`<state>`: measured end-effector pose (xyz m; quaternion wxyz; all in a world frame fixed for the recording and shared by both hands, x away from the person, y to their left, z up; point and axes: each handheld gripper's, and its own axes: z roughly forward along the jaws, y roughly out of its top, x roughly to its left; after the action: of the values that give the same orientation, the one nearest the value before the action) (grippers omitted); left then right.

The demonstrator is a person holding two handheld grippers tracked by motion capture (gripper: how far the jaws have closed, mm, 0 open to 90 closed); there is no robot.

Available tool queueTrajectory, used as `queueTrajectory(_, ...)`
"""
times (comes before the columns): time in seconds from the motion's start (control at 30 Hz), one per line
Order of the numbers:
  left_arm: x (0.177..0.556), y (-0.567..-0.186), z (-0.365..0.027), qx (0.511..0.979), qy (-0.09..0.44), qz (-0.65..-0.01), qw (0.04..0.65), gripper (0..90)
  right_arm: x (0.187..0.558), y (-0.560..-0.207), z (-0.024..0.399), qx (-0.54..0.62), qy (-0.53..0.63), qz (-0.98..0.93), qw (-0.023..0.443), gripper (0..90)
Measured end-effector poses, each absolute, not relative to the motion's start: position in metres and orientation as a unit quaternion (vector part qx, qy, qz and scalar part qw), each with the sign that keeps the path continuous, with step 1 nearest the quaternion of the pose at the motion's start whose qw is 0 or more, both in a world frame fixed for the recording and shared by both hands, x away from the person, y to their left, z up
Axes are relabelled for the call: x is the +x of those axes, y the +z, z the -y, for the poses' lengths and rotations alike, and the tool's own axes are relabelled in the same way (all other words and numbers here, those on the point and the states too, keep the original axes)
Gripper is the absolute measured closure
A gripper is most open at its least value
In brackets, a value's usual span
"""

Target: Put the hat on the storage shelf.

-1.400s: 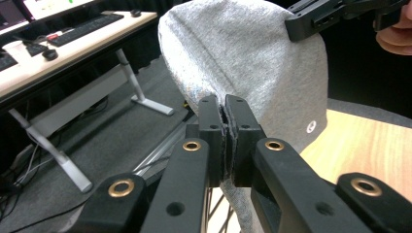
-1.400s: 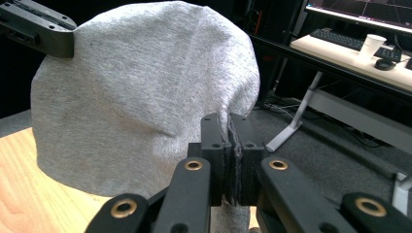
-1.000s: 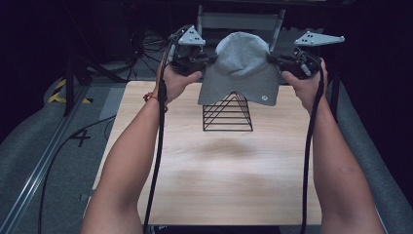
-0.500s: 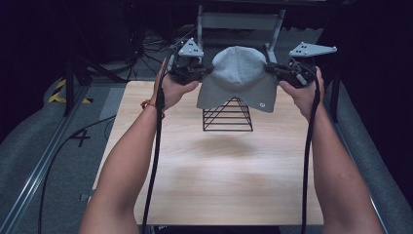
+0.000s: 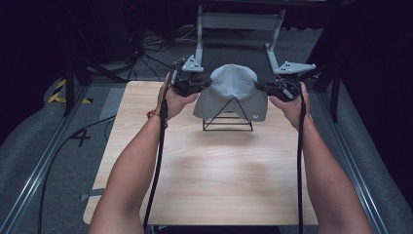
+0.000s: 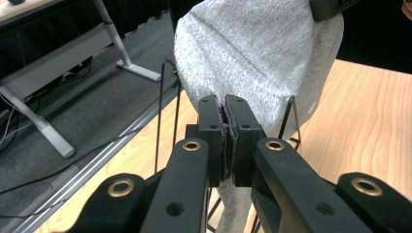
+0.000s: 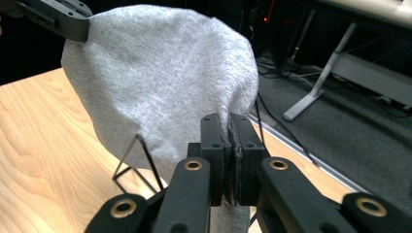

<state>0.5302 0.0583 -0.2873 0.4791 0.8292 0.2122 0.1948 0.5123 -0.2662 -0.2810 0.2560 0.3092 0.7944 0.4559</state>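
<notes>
Lowered grey hat (image 5: 233, 90) onto wire stand (image 5: 228, 119); left gripper (image 5: 195, 87), right gripper (image 5: 272, 88) pinch its edges.

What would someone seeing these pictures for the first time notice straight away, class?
The eye goes first to the grey knitted hat, stretched between two hand-held grippers at the far end of the wooden table. The left gripper and the right gripper each pinch an edge of its fabric with jaws closed. Under the hat stands a black wire stand, pyramid-shaped, its upper part inside the hat.
</notes>
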Motion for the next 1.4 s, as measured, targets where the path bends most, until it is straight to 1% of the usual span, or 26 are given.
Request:
queueTrajectory(0.27,0.53,-0.307,-0.055,0.835,0.194,-0.208,0.471,86.7,0.513,-0.301,0.269,0.314,0.455,-0.797,0.242,86.0)
queueTrajectory(0.3,0.529,-0.311,-0.054,0.833,0.188,-0.209,0.476,86.7,0.513,-0.308,0.269,0.316,0.454,-0.799,0.237,86.0)
queueTrajectory(0.93,0.528,-0.366,-0.054,0.85,0.177,-0.225,0.442,86.5,0.515,-0.355,0.263,0.328,0.416,-0.821,0.213,86.3)
queueTrajectory(1.17,0.525,-0.373,-0.06,0.843,0.184,-0.236,0.446,85.2,0.513,-0.361,0.261,0.331,0.407,-0.824,0.216,85.7)
queueTrajectory(1.27,0.521,-0.369,-0.065,0.844,0.198,-0.235,0.44,83.2,0.51,-0.358,0.262,0.335,0.408,-0.82,0.223,82.6)
queueTrajectory(1.4,0.514,-0.366,-0.074,0.843,0.202,-0.234,0.441,82.5,0.506,-0.353,0.266,0.335,0.407,-0.817,0.232,79.9)
